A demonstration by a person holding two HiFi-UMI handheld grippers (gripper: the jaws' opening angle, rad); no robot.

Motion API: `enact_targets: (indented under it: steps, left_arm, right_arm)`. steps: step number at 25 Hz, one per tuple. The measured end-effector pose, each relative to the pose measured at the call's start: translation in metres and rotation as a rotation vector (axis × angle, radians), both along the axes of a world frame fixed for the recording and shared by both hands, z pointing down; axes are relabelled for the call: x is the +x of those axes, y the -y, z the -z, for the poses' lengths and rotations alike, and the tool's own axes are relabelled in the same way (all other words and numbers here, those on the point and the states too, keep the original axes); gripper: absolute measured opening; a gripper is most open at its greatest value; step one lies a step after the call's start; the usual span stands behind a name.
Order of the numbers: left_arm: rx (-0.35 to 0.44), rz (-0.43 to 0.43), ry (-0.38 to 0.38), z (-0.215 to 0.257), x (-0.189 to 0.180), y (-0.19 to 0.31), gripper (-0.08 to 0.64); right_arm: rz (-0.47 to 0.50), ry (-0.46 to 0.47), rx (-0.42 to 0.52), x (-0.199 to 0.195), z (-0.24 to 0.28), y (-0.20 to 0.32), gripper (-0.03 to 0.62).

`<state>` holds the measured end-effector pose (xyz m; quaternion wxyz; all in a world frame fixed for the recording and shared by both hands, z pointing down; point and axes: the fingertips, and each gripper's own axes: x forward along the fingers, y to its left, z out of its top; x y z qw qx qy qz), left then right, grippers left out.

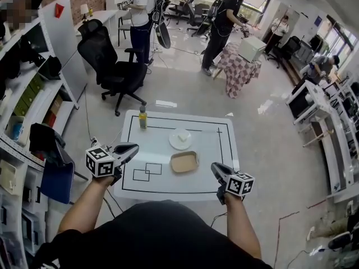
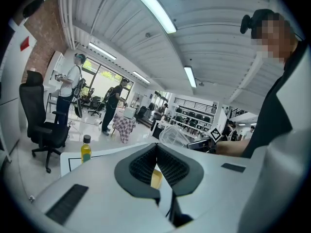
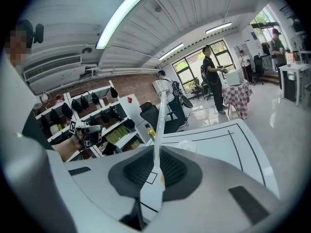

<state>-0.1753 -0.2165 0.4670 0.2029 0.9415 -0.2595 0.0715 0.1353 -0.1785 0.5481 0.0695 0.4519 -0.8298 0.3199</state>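
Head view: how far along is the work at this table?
Done: tan tray sits uncovered near the plate. In hand: right gripper jaws clamp a clear plastic piece, perhaps its lid. Left gripper is shut, empty. Left: bottle stands untouched.

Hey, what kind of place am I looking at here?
Probably an open-plan lab or office workspace: a black office chair, wall shelves stacked with gear, a white table marked with black lines, and other people standing about wearing equipment.
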Motion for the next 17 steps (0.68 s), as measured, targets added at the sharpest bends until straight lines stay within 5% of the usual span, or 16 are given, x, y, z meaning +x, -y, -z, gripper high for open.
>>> enact_targets:
  steps: [17]
  left_arm:
    - [-0.018, 0.006, 0.002, -0.006, 0.005, 0.001, 0.021]
  right_arm:
    - [-0.058, 0.007, -0.006, 0.010, -0.005, 0.000, 0.051]
